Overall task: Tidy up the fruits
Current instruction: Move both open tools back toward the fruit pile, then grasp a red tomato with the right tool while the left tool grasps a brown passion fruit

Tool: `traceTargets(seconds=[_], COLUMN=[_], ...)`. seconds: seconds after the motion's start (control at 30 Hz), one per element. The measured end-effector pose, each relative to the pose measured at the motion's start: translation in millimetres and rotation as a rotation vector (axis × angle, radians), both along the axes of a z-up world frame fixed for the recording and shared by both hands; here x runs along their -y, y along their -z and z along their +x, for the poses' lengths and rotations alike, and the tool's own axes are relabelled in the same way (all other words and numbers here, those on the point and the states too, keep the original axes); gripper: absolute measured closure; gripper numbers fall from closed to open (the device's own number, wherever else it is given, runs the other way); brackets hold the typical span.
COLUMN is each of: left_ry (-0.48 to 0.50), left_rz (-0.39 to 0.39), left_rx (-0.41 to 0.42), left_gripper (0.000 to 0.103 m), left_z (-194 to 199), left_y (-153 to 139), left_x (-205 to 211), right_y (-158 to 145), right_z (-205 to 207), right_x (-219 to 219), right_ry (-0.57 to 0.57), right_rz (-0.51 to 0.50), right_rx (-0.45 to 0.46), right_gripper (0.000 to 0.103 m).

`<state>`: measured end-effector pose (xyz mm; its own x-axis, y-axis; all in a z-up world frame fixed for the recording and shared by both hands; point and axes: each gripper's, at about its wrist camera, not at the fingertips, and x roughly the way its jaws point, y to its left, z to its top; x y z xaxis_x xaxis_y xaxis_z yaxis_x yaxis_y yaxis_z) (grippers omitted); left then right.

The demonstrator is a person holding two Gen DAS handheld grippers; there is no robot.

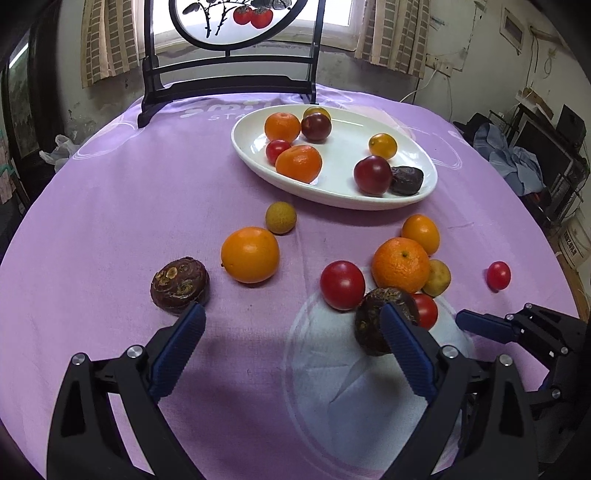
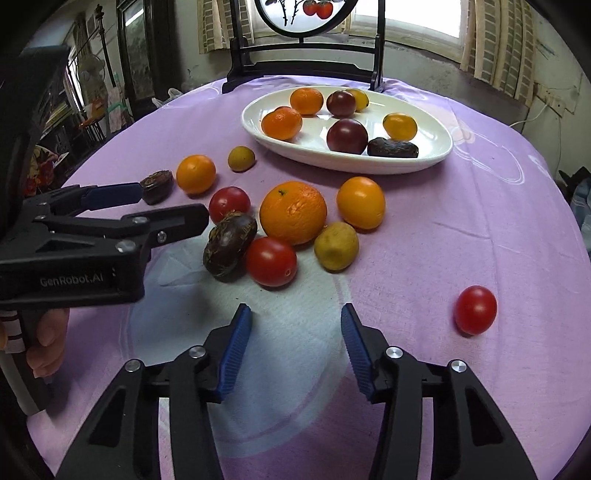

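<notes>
Both the left tongs point(image 1: 291, 325) and right tongs point(image 2: 295, 325) gape released low in frame, empty, because loose fruits like the orange point(image 2: 293, 212) at centre await the white plate point(image 2: 439, 149) above.

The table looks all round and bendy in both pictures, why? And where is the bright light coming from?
In the left wrist view the fisheye lens bows the purple tablecloth into a dome; the right wrist view curves it likewise. In both views light comes from the window behind, washed out white. In the left wrist view the white plate shows soft glare, and the left gripper casts a dark shadow.
</notes>
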<state>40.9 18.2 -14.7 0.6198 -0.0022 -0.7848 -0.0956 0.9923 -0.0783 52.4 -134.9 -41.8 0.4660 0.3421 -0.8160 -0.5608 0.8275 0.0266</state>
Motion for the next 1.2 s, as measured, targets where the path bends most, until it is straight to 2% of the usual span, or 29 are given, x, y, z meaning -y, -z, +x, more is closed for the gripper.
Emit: traceTargets(seconds=[0.2, 0.33, 0.4, 0.47, 0.5, 0.63, 0.77, 0.93, 1.13, 1.2], left_ry=[0.011, -0.007, -0.016, -0.023, -0.021, -0.006, 0.015, 0.07, 0.117, 0.126], left_rz=[-0.027, -0.049, -0.056, -0.071, -0.077, -0.071, -0.098, -0.079, -0.008, -0.007], left_rx=[-0.036, -0.04, -0.042, -0.048, -0.052, -0.059, -0.056, -0.049, -0.036, -0.043], left_gripper=[0.01, 0.01, 0.01, 0.01, 0.01, 0.01, 0.009, 0.009, 0.01, 0.017], left_z=[3, 4, 4, 5, 5, 5, 3, 1, 1, 3], left_y=[4, 4, 4, 5, 5, 8, 7, 7, 10, 13], left_x=[-3, -10, -13, -16, -16, -12, -8, 6, 21, 23], right_y=[1, 0, 0, 0, 0, -6, -13, -11, -15, -16], right_z=[8, 18, 23, 23, 23, 23, 22, 20, 21, 21], right_x=[-15, -31, -36, -35, -34, -22, 1, 19, 36, 39], right_ry=[-0.017, -0.043, -0.05, -0.044, -0.045, -0.025, 0.032, 0.07, 0.102, 0.105], right_rz=[-0.028, -0.037, -0.026, -0.015, -0.011, 0.029, 0.073, 0.074, 0.108, 0.115], right_rx=[0.015, 0.021, 0.021, 0.027, 0.036, 0.022, 0.013, -0.001, 0.0, 0.001], right_gripper=[0.053, 0.062, 0.064, 0.066, 0.073, 0.073, 0.073, 0.073, 0.073, 0.073])
